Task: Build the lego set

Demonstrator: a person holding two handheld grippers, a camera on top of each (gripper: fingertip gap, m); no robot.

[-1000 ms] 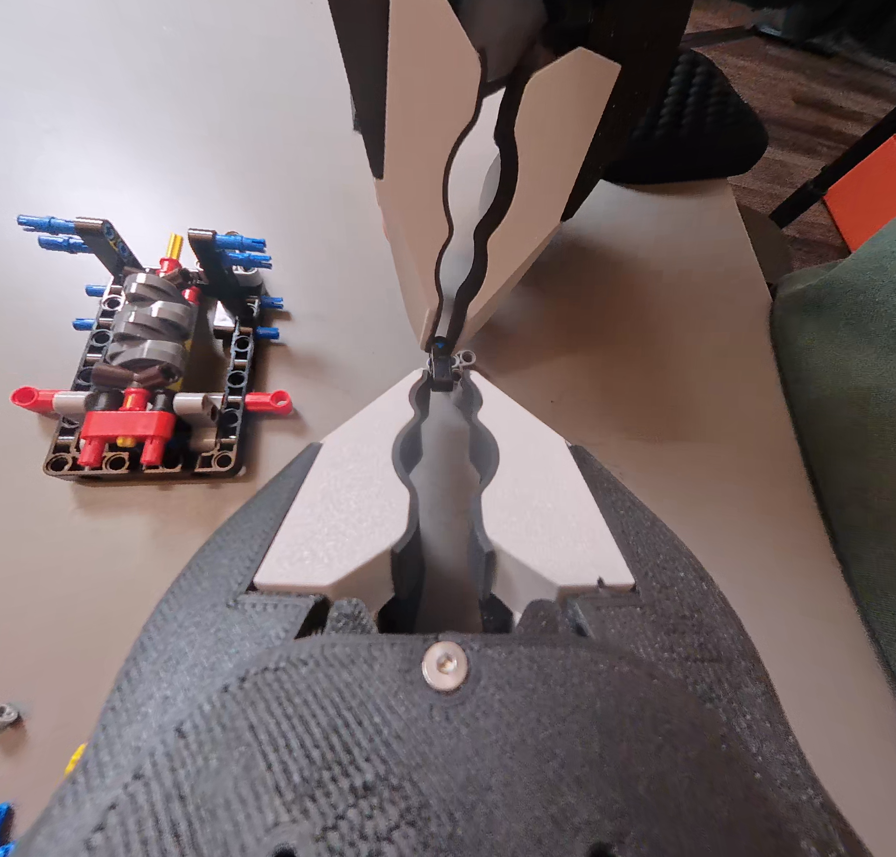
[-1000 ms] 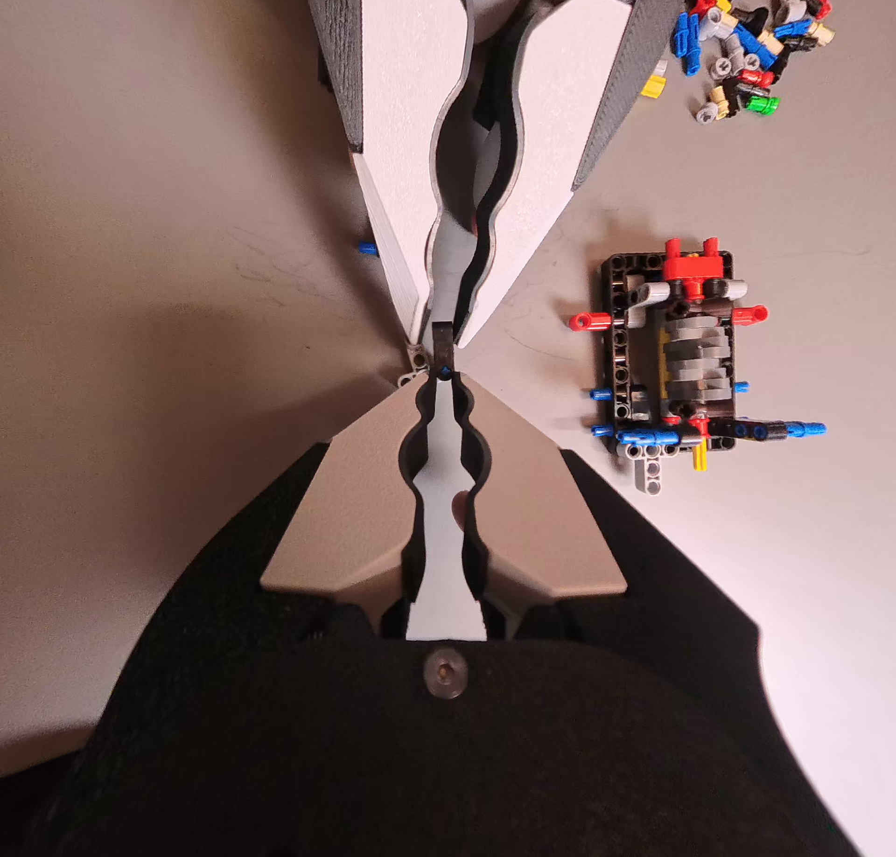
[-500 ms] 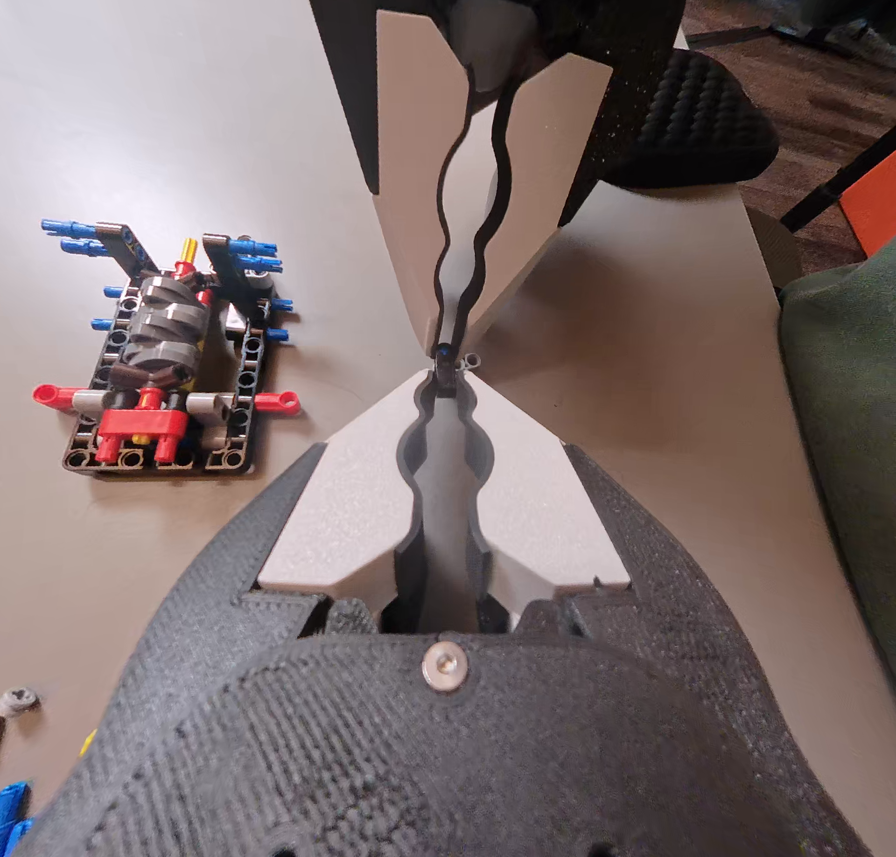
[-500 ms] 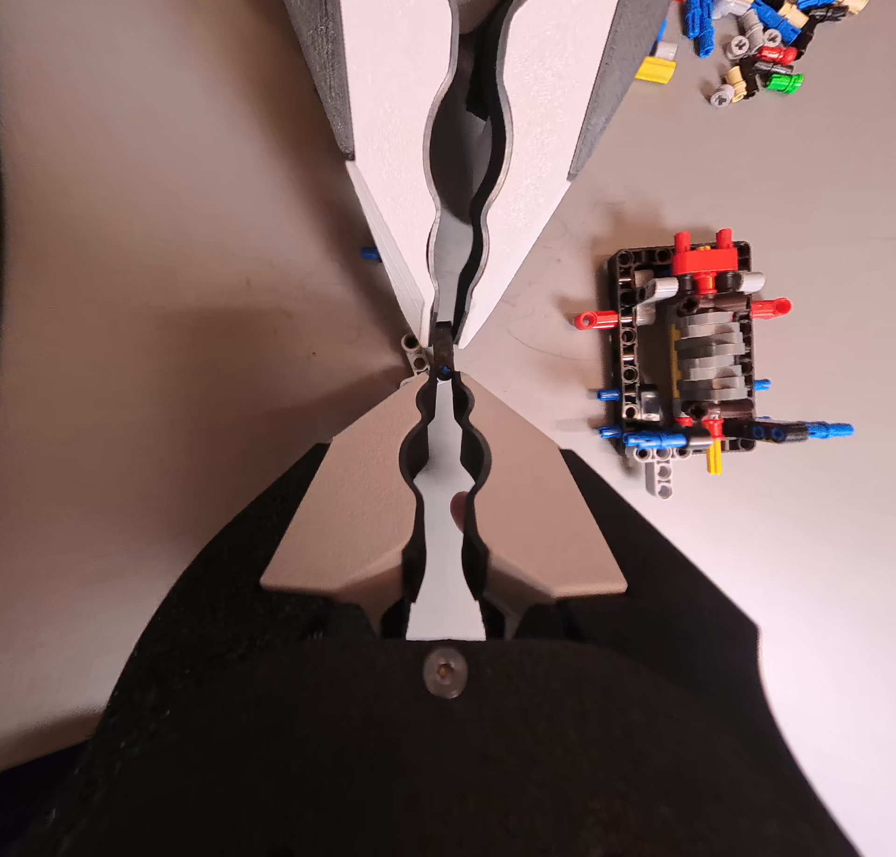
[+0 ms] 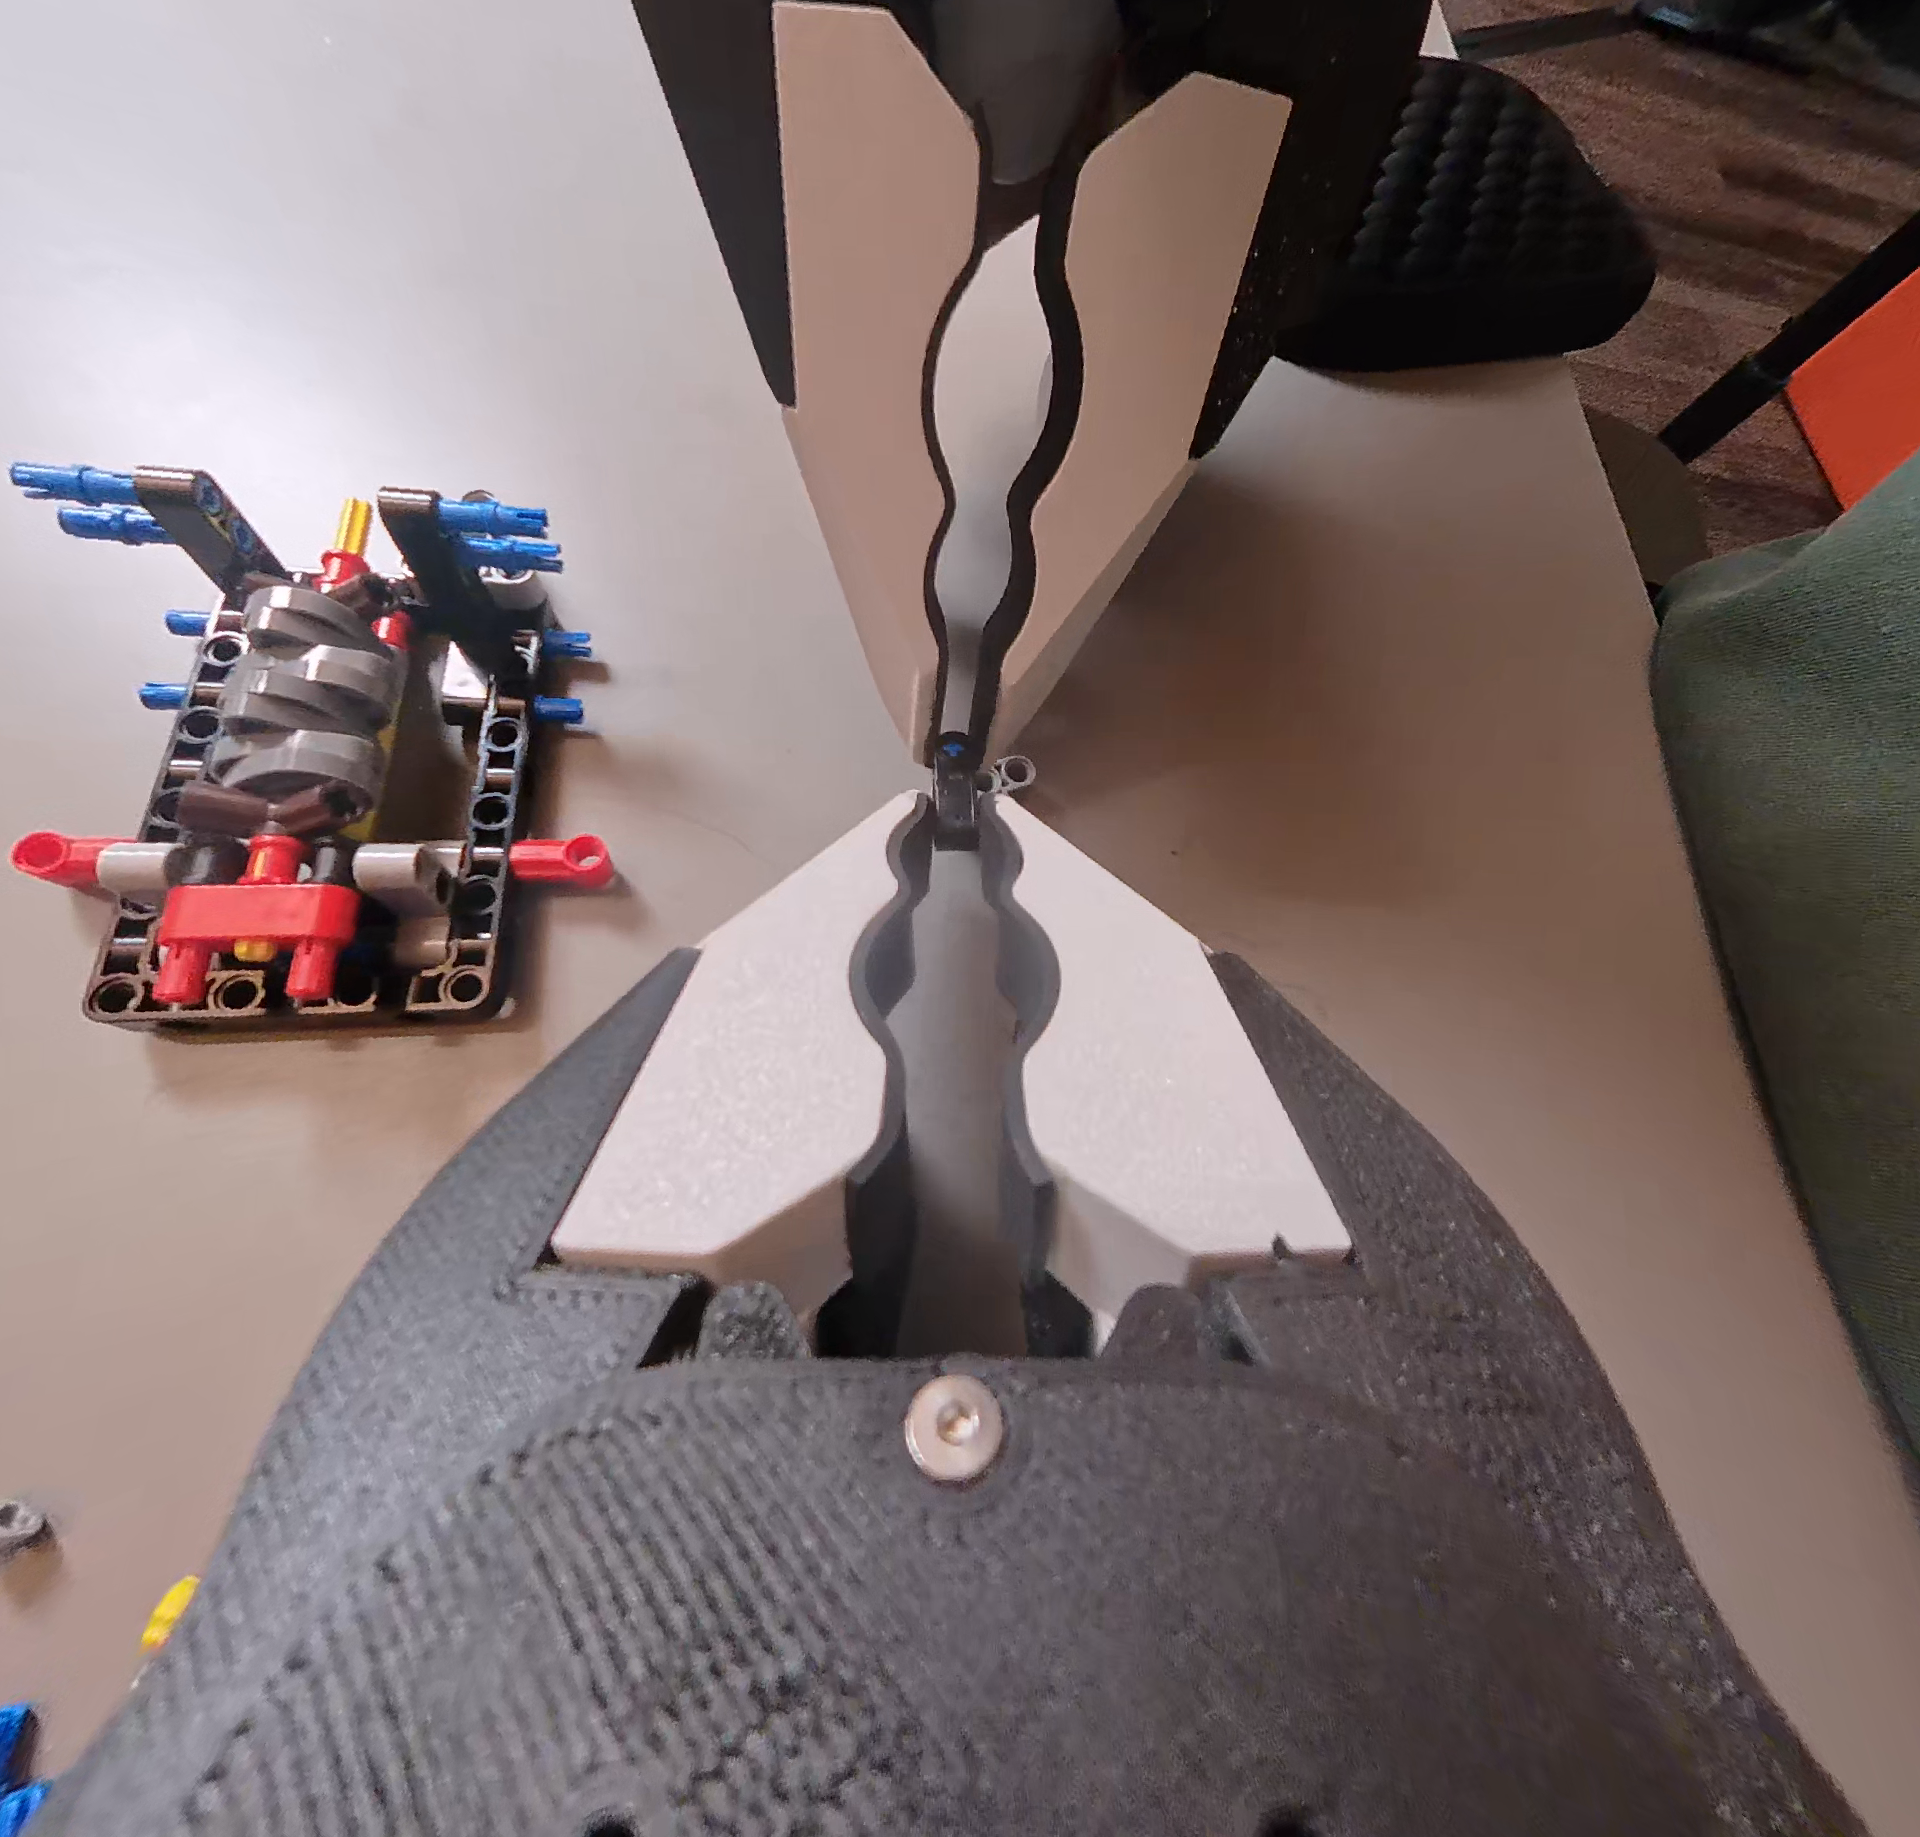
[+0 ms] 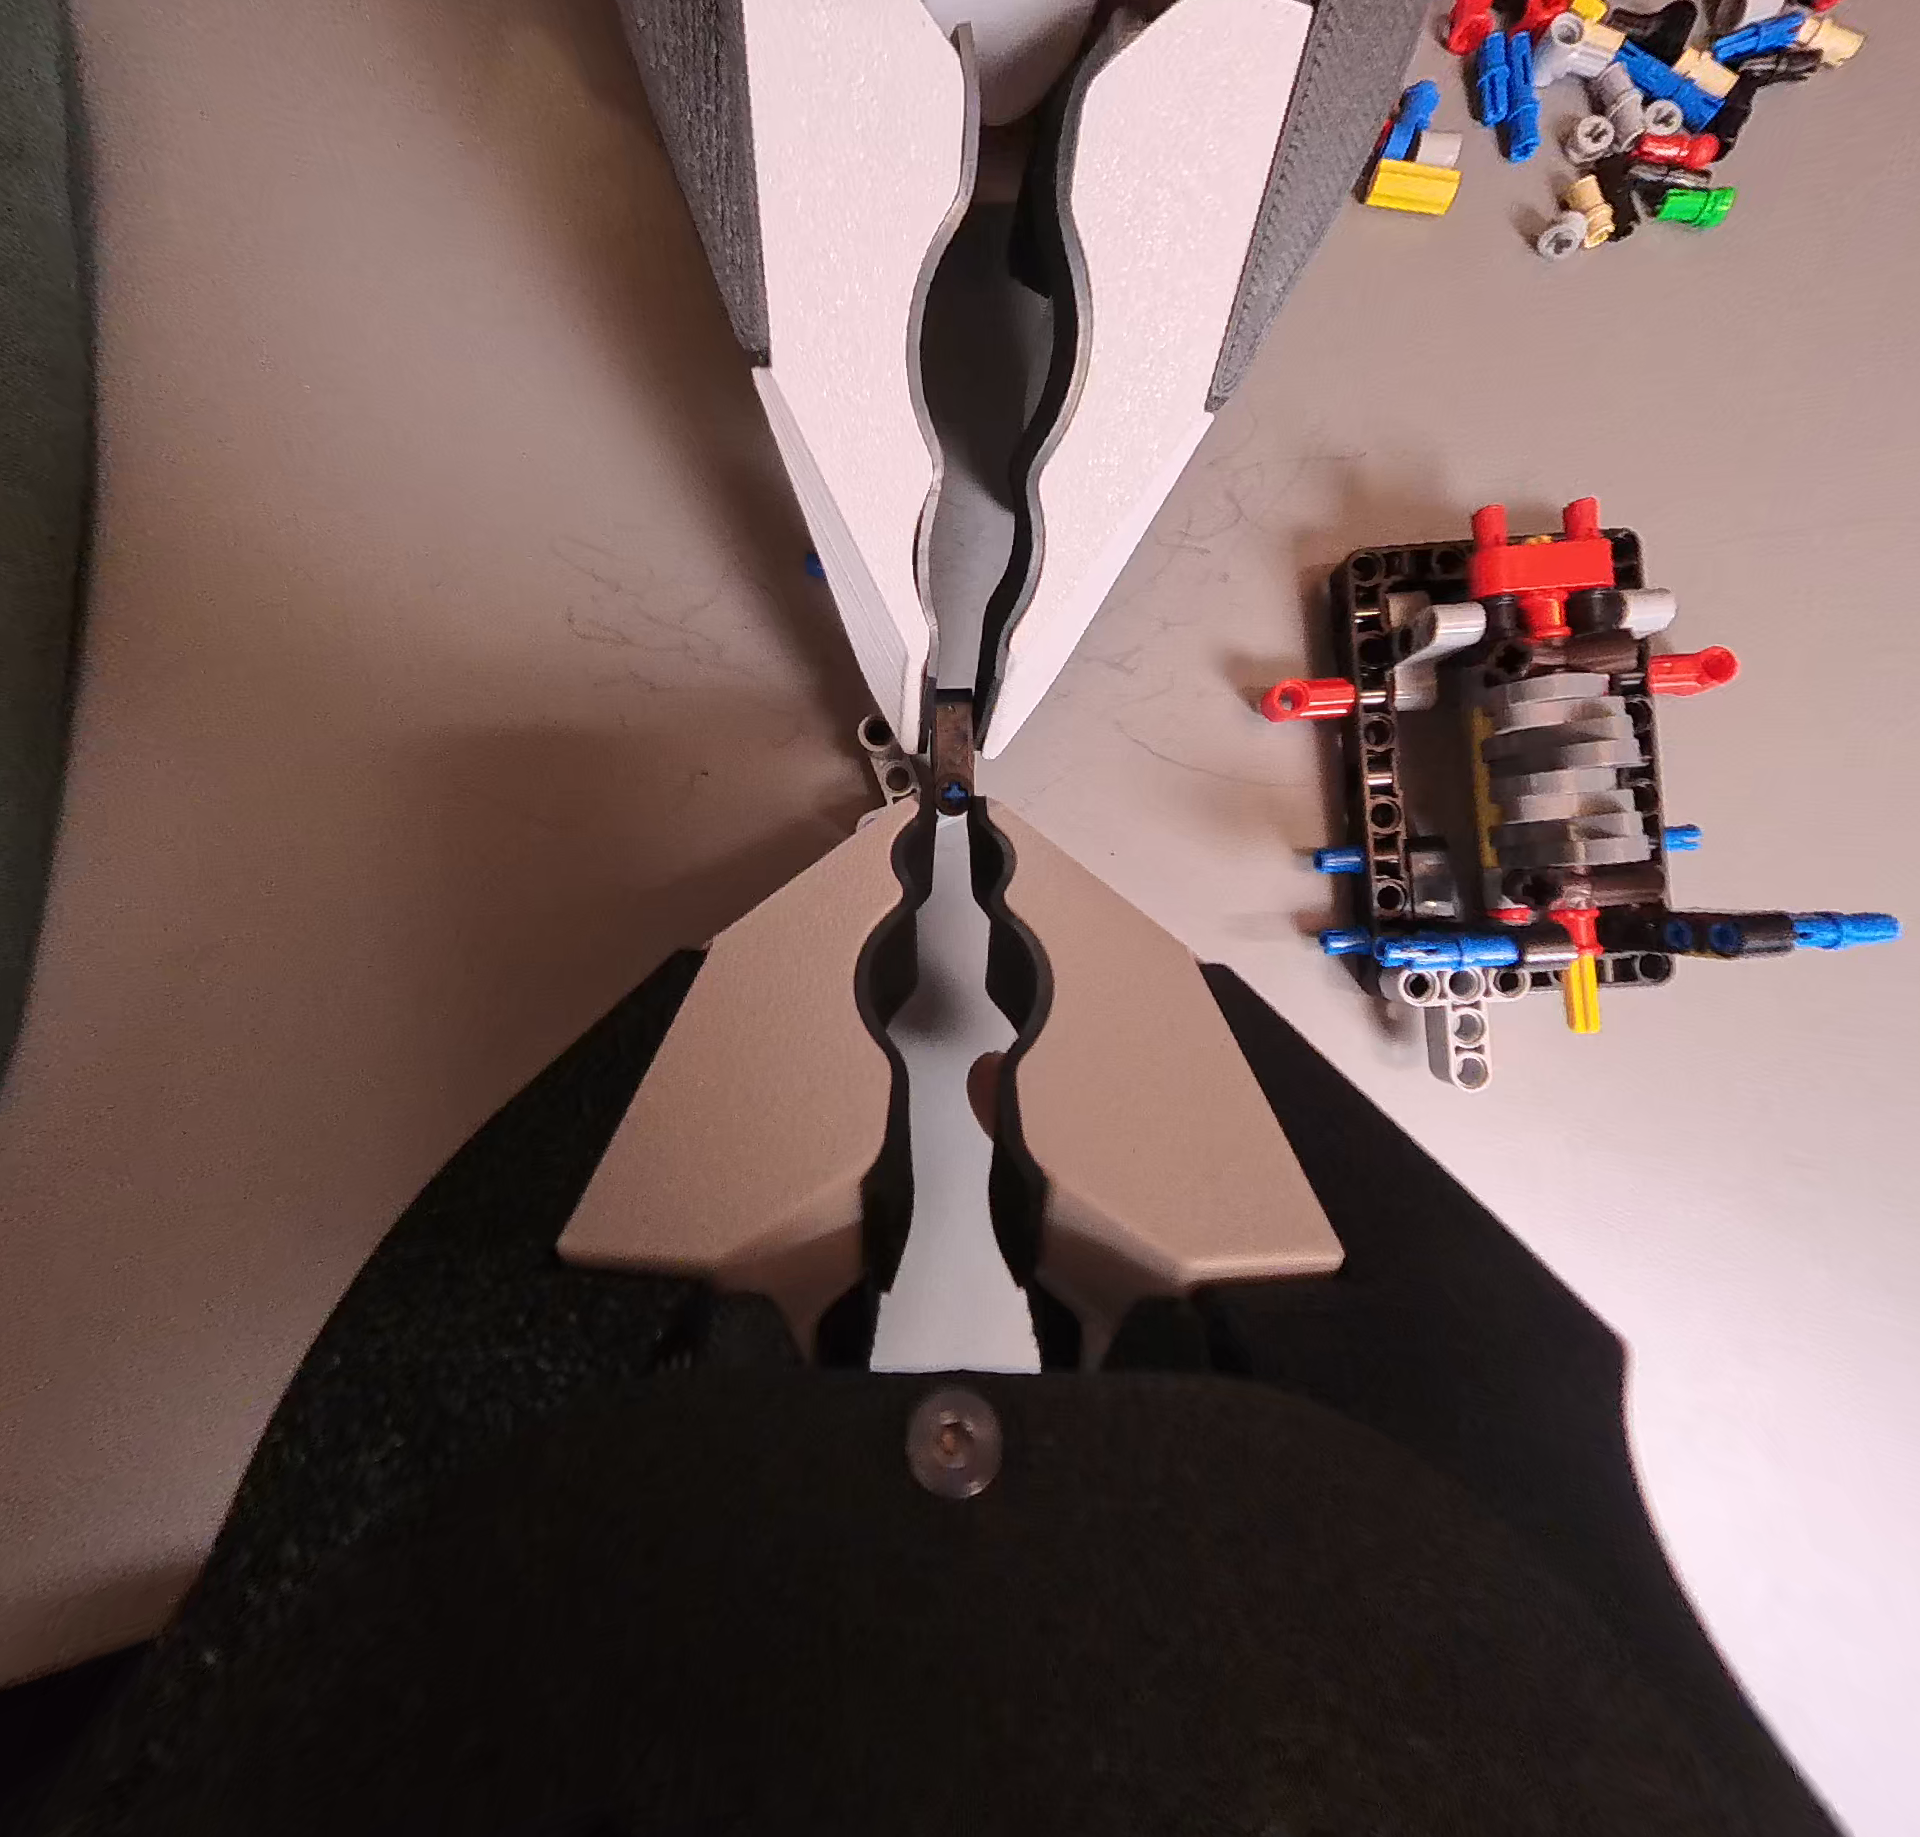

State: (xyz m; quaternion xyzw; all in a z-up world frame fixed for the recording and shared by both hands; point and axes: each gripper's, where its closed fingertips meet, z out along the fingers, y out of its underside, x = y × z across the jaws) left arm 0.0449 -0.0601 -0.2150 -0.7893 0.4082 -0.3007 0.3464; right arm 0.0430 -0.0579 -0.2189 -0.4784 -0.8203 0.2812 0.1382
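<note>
My two grippers meet tip to tip above the table. My left gripper (image 5: pixel 956 823) is shut on a small black beam (image 5: pixel 956 800), which also shows in the right wrist view (image 6: pixel 951 743) between the left gripper (image 6: pixel 951 722) tips. My right gripper (image 6: pixel 951 816) is shut on a blue pin (image 6: pixel 952 796) set in the end of that beam; the right gripper (image 5: pixel 961 743) comes in from the top in the left wrist view. A small grey holed beam (image 6: pixel 888 761) pokes out beside the tips. The part-built black frame model (image 5: pixel 312 779) lies apart on the table (image 6: pixel 1507 779).
A pile of loose coloured parts (image 6: pixel 1642 73) lies at the far right beyond the model. A few stray parts (image 5: pixel 21 1522) lie at the lower left. The table edge, a black chair (image 5: pixel 1455 229) and green fabric (image 5: pixel 1818 852) are on the right. Less than 4 cm separates the two grippers' tips.
Both grippers stay tip to tip on the small pieces. The pair has shifted slightly, so the model sits a little further right in both views.
</note>
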